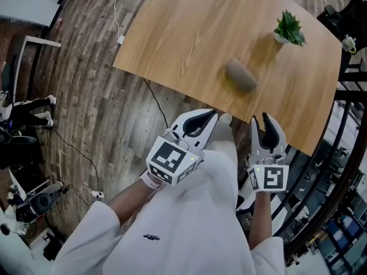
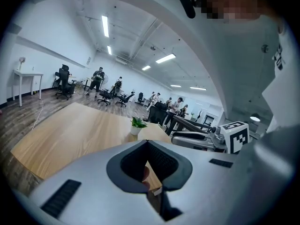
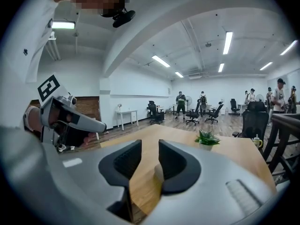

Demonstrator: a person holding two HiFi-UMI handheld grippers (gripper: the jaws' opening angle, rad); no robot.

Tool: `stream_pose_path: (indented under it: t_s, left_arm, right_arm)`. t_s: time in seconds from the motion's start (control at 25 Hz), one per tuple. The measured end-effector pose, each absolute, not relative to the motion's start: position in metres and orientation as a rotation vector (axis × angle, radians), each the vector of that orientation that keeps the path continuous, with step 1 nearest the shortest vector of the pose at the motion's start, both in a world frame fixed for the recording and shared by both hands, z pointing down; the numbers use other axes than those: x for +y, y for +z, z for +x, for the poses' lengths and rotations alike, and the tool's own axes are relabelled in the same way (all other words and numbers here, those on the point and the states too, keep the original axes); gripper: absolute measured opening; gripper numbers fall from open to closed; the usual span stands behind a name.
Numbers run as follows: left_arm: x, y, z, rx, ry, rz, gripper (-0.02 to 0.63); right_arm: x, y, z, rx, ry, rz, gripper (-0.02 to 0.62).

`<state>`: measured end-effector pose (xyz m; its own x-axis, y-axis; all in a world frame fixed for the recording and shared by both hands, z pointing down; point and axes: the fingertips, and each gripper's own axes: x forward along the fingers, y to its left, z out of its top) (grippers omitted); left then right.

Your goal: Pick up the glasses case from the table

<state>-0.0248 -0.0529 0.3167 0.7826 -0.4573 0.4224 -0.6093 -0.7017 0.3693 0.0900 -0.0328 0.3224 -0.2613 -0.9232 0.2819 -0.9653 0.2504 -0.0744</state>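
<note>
The glasses case [image 1: 241, 75], a grey-brown oval pouch, lies on the wooden table [image 1: 189, 33] near its front edge. Both grippers hover short of that edge, off the table, and point toward the case. My left gripper [image 1: 214, 114] is down and left of the case, and its jaws meet at the tips [image 2: 148, 142], shut on nothing. My right gripper [image 1: 259, 119] is below the case with a narrow gap between its pads [image 3: 150, 144], open and empty. Part of the case [image 3: 158, 171] shows through that gap.
A small potted plant [image 1: 288, 30] stands on the table beyond the case. A black metal rack [image 1: 350, 96] runs along the table's right side. Cables [image 1: 80, 159] lie on the wood floor at left. Office chairs and several people are far across the room [image 3: 201, 109].
</note>
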Motion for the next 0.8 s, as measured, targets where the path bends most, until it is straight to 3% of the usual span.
stream_pose_path:
  t_s: [0.8]
  left_arm:
    - [-0.092,0.407,0.012,-0.82,0.576,2.361,0.002]
  right_arm:
    - [-0.082,0.441,0.128,-2.293,0.536,1.624,0.28]
